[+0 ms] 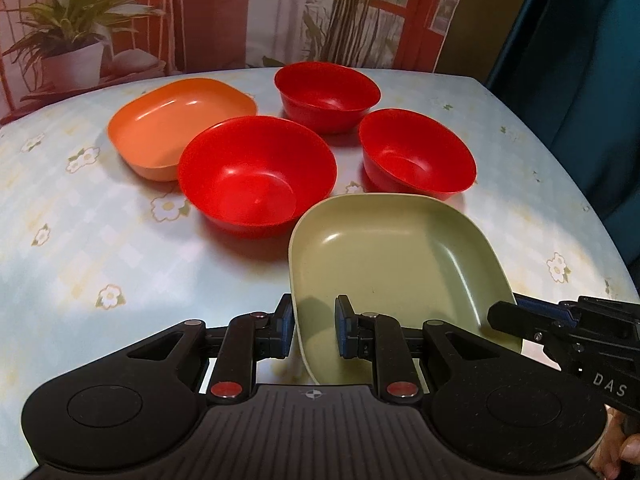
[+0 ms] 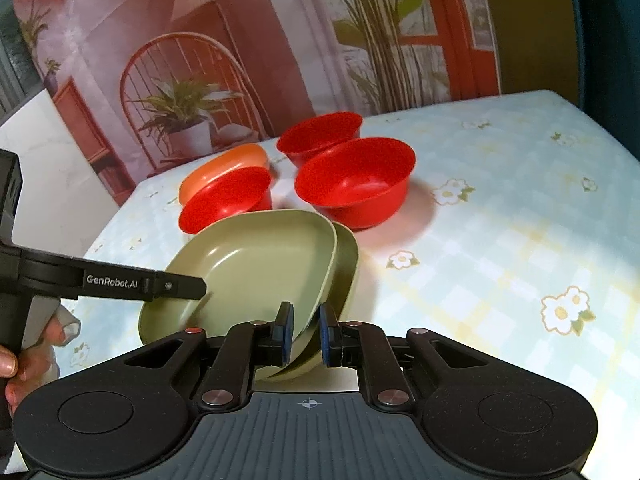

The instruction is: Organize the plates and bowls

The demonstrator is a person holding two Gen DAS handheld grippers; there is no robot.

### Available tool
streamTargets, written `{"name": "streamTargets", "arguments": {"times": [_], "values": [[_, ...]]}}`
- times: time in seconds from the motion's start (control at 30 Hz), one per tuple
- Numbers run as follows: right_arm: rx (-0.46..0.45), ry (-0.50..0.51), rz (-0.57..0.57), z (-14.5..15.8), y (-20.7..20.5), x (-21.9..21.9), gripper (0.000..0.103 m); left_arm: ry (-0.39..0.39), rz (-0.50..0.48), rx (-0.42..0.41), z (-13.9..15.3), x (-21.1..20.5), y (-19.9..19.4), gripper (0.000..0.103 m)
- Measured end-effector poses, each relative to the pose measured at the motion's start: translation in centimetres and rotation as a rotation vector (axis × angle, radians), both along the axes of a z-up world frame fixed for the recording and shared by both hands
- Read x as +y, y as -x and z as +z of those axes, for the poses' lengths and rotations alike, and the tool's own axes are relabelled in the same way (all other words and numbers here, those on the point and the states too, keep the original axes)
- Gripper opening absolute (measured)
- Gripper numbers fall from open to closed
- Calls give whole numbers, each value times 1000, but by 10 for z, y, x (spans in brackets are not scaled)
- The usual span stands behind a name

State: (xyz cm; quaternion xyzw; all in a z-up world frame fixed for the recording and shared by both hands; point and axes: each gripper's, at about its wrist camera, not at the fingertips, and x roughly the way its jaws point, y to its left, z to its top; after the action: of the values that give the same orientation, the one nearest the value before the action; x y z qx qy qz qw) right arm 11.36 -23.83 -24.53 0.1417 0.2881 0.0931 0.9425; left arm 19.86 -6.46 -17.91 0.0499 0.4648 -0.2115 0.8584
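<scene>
Left wrist view: our left gripper and right gripper both pinch the green plate. We should lower it flat and slowly.

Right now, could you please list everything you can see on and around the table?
red bowls: three, red, mid-table
orange plate: one, orange, far left of the bowls
green plates: two, green, overlapping, nearest
tablecloth: one, pale blue floral, over the table
backdrop: one, printed plants, behind
left gripper, right gripper: black, clamping green plate rims
hands: two, on handles
</scene>
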Motion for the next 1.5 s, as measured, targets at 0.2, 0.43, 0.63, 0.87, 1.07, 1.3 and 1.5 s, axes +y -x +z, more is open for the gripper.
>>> {"name": "streamTargets", "arguments": {"times": [0.2, 0.43, 0.63, 0.87, 1.07, 1.3, 1.5], "values": [[-2, 16, -12, -3, -4, -1, 13, -9, -18, -20, -2, -5, -1, 21], [-9, 37, -20, -3, -6, -1, 13, -37, -36, -31, -4, -11, -4, 21], [-12, 46, -17, -2, -5, -1, 13, -28, -36, -27, -5, -10, -4, 22], [-12, 59, -11, -1, -4, 1, 15, -34, -39, -36, -6, -11, -6, 22], [-22, 64, -11, 1, -3, 1, 21, -38, -29, -41, -8, -7, -6, 22], [-26, 66, -31, 1, -5, -1, 26, -32, -15, -30, -11, -3, -6, 23], [-61, 84, -42, 6, -8, -8, 12, -17, -16, -25, -11, -3, -5, 23]]}}
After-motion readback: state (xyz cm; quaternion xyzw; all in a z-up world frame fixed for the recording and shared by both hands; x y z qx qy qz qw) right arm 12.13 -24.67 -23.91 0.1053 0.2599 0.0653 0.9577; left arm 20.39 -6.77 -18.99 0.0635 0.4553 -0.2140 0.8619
